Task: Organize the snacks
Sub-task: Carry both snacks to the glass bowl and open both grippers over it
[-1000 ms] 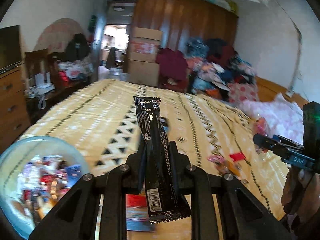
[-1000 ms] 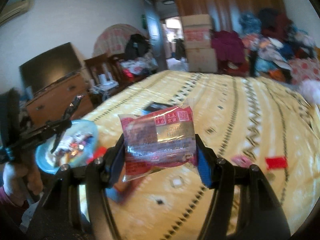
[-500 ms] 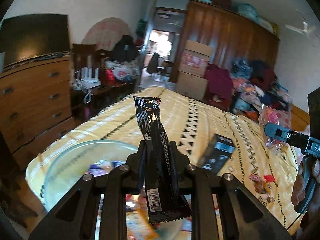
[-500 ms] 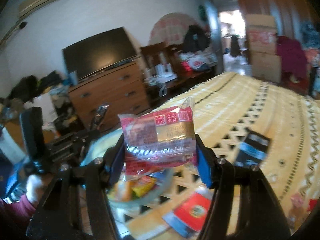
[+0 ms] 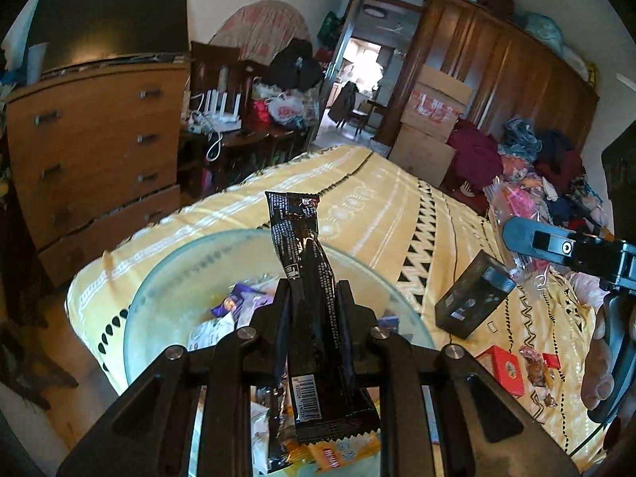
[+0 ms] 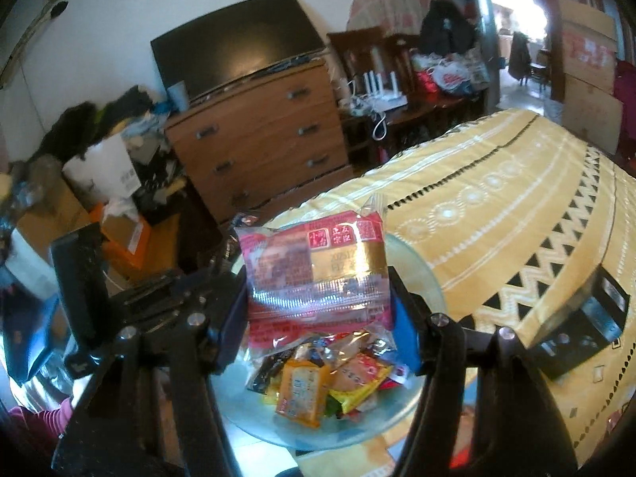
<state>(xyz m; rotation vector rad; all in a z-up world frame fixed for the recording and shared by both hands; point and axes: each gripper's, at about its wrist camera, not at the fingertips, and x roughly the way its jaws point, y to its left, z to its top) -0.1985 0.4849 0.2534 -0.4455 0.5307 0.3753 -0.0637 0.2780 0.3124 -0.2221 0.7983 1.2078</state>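
Note:
My left gripper (image 5: 314, 294) is shut on a long black snack bar (image 5: 306, 270), held upright over a pale glass bowl (image 5: 167, 278) that holds several wrapped snacks. My right gripper (image 6: 318, 294) is shut on a pink and gold snack packet (image 6: 314, 266), which hangs above the same bowl (image 6: 425, 274). The left gripper (image 6: 175, 290) shows at the left of the right wrist view, and the right gripper (image 5: 528, 238) with its pink packet (image 5: 512, 202) shows at the right of the left wrist view.
The bowl sits near a corner of a bed with a yellow patterned cover (image 5: 377, 198). A black box (image 5: 473, 298), a red packet (image 5: 501, 369) and small sweets (image 5: 536, 365) lie on the cover. A wooden dresser (image 6: 258, 139) with a television stands beyond.
Both grippers have swung left across the bed with their snacks. The bowl, at the left edge before, is now directly under both of them. Neither grip has changed.

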